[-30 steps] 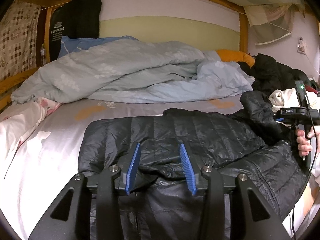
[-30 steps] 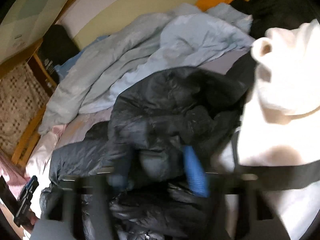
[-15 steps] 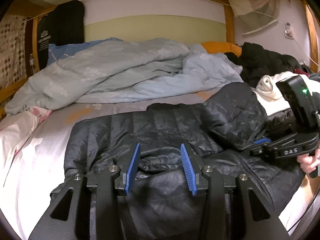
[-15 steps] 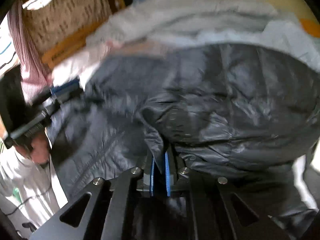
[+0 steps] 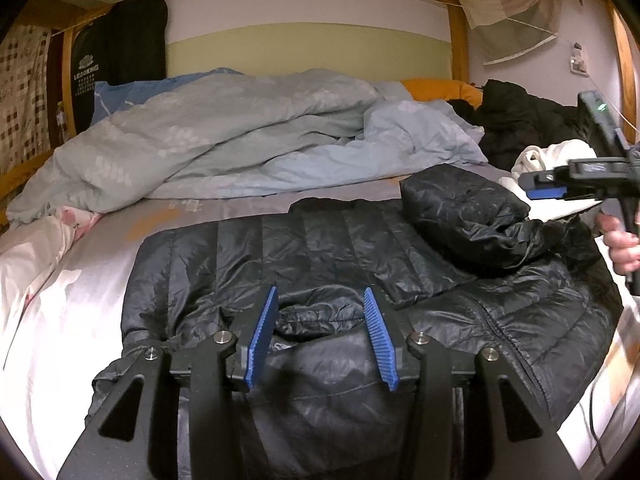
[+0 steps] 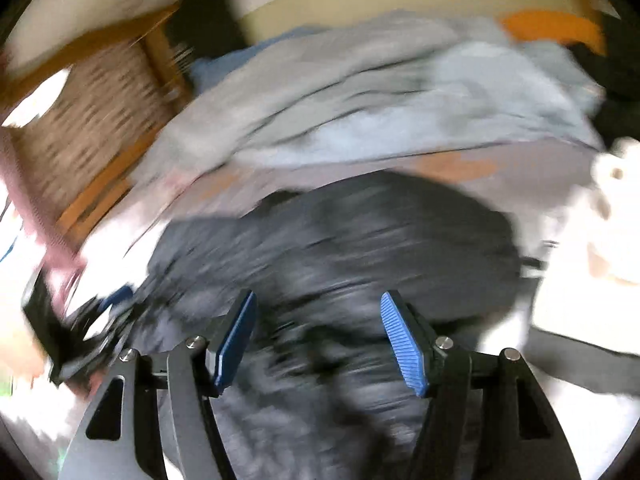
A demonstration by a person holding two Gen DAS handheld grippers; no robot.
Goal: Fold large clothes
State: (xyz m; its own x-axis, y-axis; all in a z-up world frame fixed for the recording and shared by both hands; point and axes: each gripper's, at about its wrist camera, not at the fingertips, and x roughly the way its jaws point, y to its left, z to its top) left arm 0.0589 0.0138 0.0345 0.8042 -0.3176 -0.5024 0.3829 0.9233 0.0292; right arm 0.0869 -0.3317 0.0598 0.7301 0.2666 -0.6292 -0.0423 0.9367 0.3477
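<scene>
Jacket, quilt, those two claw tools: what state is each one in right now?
Black puffer jacket: spread flat on the bed, one sleeve folded over its back.
Pale blue quilt: crumpled in a heap behind the jacket.
White garment: bunched at the right.
Left gripper: open, fabric bulging between its fingers.
Right gripper: opening, holding nothing.

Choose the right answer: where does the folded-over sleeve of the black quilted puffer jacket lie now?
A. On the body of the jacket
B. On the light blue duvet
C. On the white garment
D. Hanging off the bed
A: the bulky sleeve rests on the spread black quilted puffer jacket, clear of the duvet.
</scene>
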